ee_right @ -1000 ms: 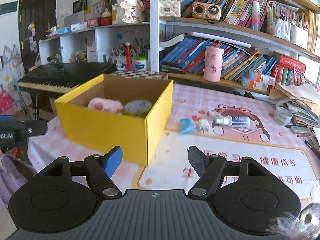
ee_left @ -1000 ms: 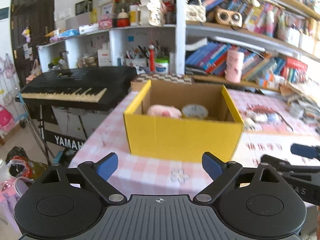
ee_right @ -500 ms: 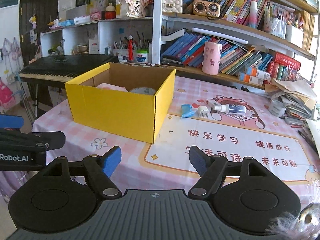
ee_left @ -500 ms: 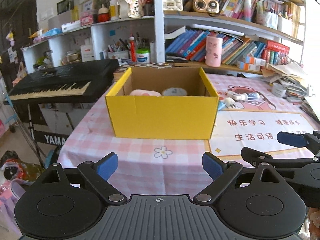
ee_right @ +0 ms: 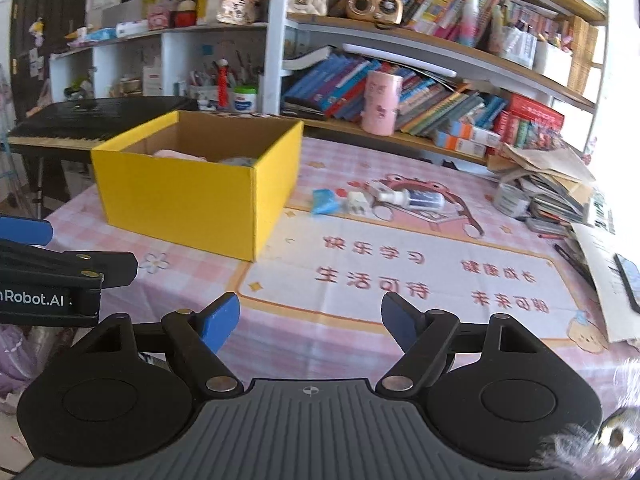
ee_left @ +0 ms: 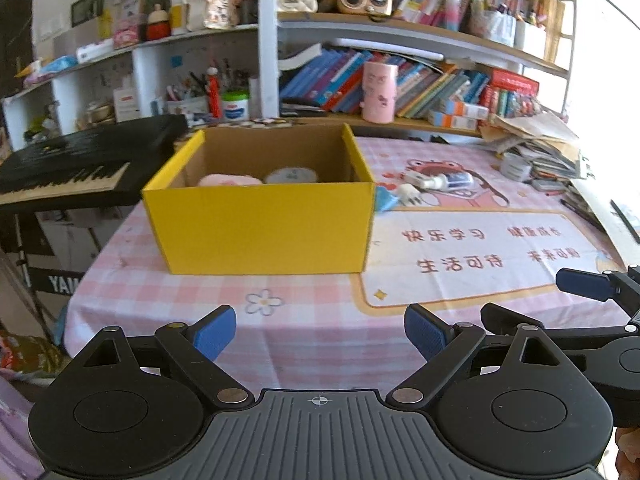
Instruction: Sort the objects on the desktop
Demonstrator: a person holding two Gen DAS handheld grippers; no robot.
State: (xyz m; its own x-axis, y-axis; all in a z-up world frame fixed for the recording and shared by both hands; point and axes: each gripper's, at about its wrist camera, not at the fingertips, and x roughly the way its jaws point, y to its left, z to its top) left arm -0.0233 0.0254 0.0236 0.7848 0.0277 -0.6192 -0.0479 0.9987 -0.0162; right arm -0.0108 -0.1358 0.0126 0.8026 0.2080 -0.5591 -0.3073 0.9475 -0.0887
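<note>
Both jaws stand wide and empty, the right pair having just been opening. From the left wrist, our left gripper (ee_left: 319, 332) faces the yellow cardboard box (ee_left: 260, 228), already holding a pink soft item (ee_left: 228, 179) and a round tin (ee_left: 291, 175). From the right wrist, our right gripper (ee_right: 310, 318) sees, farther right, a blue packet (ee_right: 325, 201), white plug (ee_right: 357, 203) and spray bottle (ee_right: 412, 200) unsorted on the pink checked tablecloth (ee_right: 316, 344).

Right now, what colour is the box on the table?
Yellow outside, plain brown cardboard inside; the box shows best in the left wrist view.
</note>
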